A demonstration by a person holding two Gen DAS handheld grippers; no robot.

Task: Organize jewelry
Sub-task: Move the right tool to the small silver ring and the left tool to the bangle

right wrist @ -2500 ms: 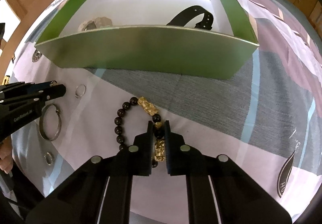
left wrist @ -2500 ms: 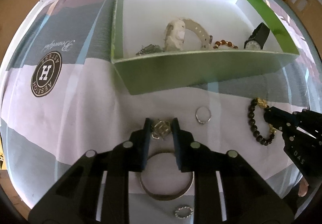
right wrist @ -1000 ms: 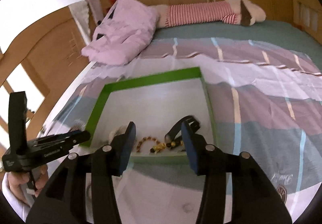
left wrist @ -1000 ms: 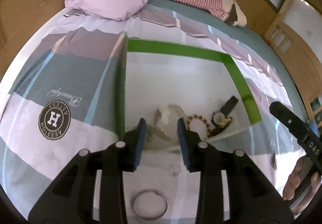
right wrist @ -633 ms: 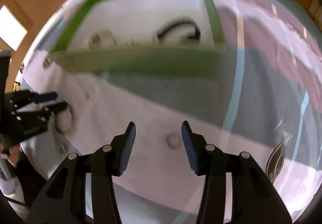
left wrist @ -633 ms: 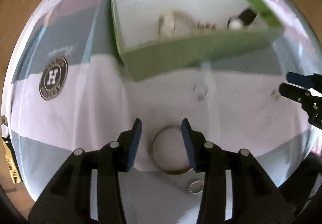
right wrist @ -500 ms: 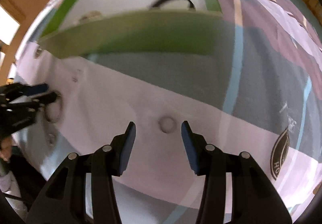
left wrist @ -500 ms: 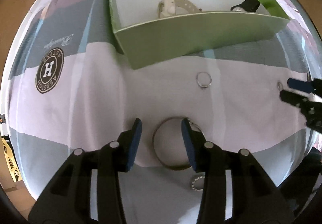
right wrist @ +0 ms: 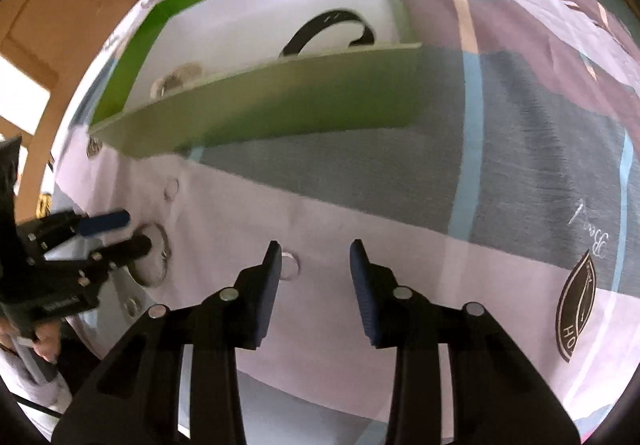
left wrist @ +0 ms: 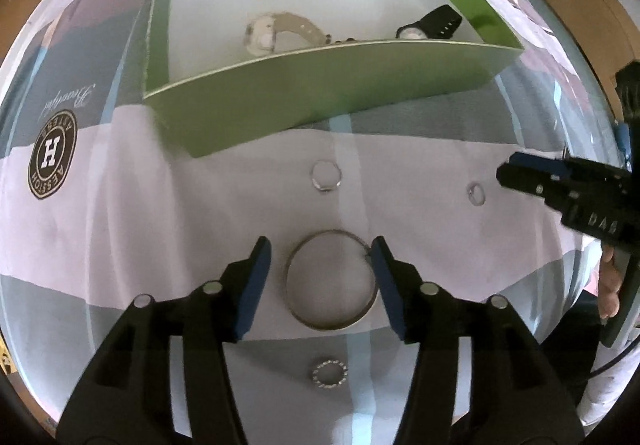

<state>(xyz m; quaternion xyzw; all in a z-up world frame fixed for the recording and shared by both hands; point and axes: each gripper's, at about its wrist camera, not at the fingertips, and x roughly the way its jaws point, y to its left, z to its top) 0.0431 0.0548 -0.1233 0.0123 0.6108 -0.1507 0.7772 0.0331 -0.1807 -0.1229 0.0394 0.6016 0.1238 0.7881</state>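
left gripper (left wrist: 320, 251) spread wide, straddling bangle (left wrist: 331, 281) | lower, clamp rim at 3 and 9 o'clock | right gripper (right wrist: 315, 253) agape, small ring (right wrist: 289, 265) at 9 o'clock finger | centre first

Bedsheet (left wrist: 120, 229) (box (left wrist: 320, 93), bangle (left wrist: 331, 279), rings (left wrist: 326, 175))

The bedsheet (left wrist: 120, 229) carries a round "H" badge (left wrist: 52, 155); the right gripper (left wrist: 520, 175) reads "DAS".
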